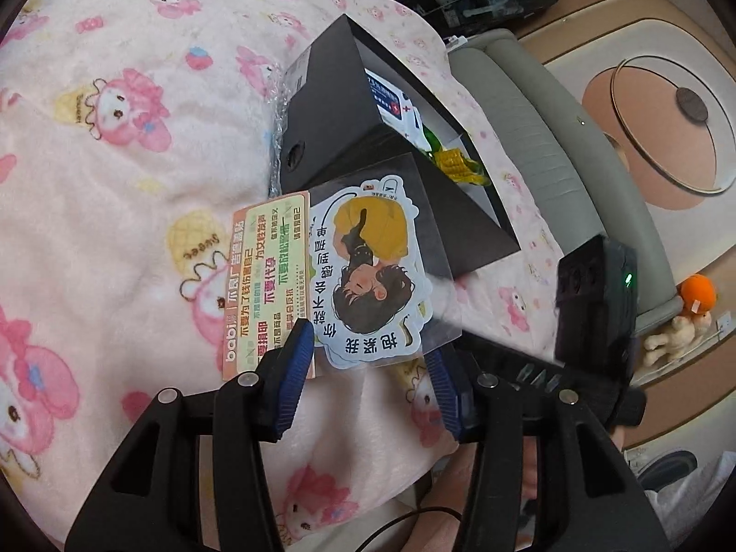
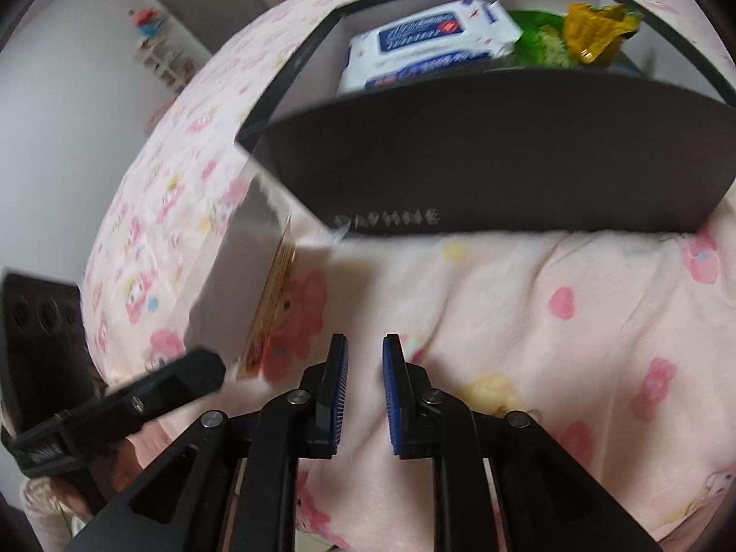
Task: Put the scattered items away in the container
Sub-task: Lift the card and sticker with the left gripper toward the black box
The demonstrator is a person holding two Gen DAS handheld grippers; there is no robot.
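A black shoe box (image 1: 322, 106) stands open on the bed and holds a wipes pack (image 1: 391, 101), a green packet and a yellow packet (image 1: 453, 163). A clear sleeve with a cartoon sticker and an orange card (image 1: 368, 267) leans against the box's near corner. Its lower end sits between the blue pads of my left gripper (image 1: 368, 363), which is open around it. In the right wrist view the box (image 2: 506, 161) is just ahead and the sleeve (image 2: 271, 303) shows edge-on at the left. My right gripper (image 2: 365, 368) hovers over the blanket, jaws slightly apart with nothing between them.
A pink cartoon blanket (image 1: 115, 184) covers the bed. The grey padded bed edge (image 1: 552, 138) runs past the box, with a floor mat and plush toys (image 1: 690, 308) beyond. The left gripper's finger (image 2: 175, 382) reaches in from the left of the right wrist view.
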